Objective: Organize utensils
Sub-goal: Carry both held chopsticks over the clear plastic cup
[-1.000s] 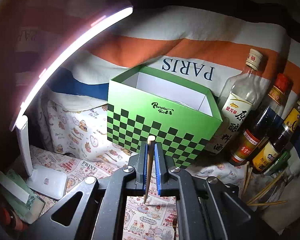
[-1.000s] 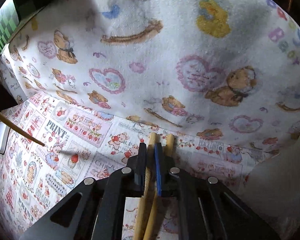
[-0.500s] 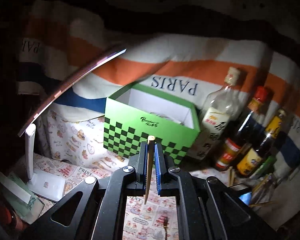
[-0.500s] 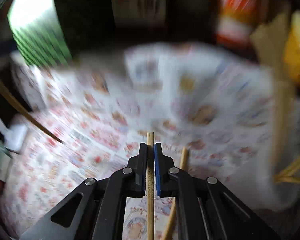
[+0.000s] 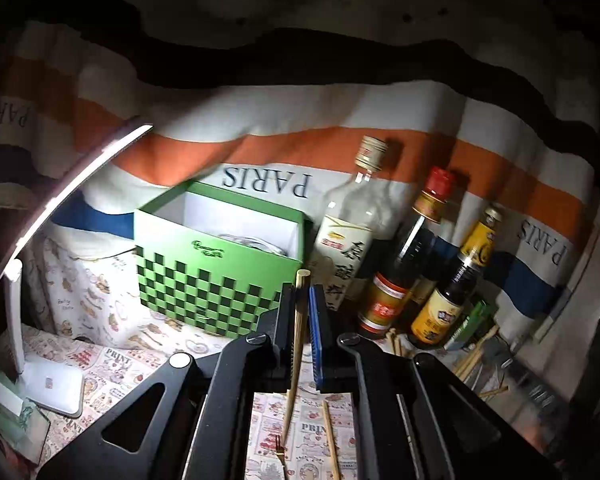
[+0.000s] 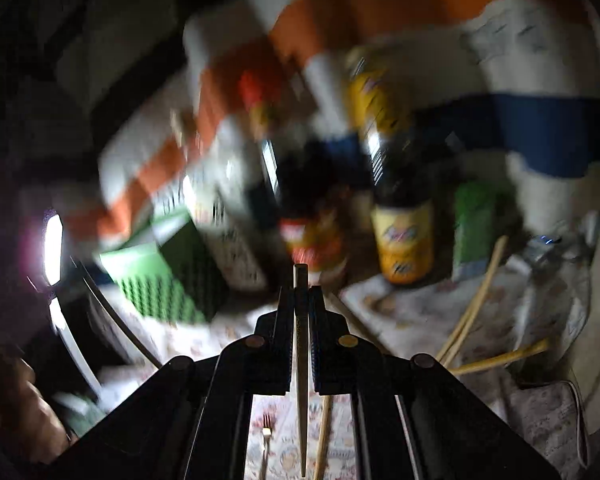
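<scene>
Smeared by motion across the right wrist view: bottles and green box, labels unreadable. Cut off at the bottom edge: fork. Box contents mostly hidden.

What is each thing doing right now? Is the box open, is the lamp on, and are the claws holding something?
Left claw: shut on a wooden chopstick.
Right claw: shut on another wooden chopstick.
Green checkered cardboard box: open on top, upright.
White desk lamp: switched on.
Three sauce bottles: upright, capped.
Loose chopstick: lying flat on the printed cloth.
</scene>
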Demonstrator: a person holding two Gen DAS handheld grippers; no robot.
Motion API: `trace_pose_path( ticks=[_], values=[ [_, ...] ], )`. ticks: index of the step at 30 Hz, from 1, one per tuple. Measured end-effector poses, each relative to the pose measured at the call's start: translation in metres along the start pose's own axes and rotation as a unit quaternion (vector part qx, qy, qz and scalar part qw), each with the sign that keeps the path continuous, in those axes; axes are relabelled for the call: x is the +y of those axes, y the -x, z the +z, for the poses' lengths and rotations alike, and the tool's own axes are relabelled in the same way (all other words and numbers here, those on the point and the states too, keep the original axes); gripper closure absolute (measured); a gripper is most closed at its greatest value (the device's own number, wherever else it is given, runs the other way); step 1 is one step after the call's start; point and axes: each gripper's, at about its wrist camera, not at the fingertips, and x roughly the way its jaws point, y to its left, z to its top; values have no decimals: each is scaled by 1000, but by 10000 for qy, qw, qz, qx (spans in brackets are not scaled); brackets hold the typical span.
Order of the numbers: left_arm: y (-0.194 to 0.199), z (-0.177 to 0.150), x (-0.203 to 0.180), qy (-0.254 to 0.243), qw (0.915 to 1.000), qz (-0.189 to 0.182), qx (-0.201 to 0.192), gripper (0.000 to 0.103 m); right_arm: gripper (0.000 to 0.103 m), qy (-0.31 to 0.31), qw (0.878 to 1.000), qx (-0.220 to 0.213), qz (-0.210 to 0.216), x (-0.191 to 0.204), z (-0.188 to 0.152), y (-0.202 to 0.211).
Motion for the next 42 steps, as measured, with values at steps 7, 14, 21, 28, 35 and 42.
trace_pose_path(
  ticks=[7,14,21,28,35,42],
  values=[
    [-11,-11,-22,-151,9988,-407,233,97,95,9,9924,-1144,-456,-27,23,66],
    [-11,-20,-44,-387,9980,-467,196,97,95,-246,9853,-1637,-424,-60,37,90],
    [-4,-27,-82,-584,9961,-664,9,97,95,263,9810,-1875,-432,-71,38,82],
    [-10,-27,-131,-807,9924,-908,-175,97,95,356,9850,-1582,-592,-78,38,58],
    [-28,-32,-142,-459,9918,-1016,-625,97,95,110,9867,-1523,-560,-90,38,48],
    [-38,-36,-121,313,9876,-1139,-1037,97,95,96,9879,-1440,-565,-93,36,41]
  ],
)
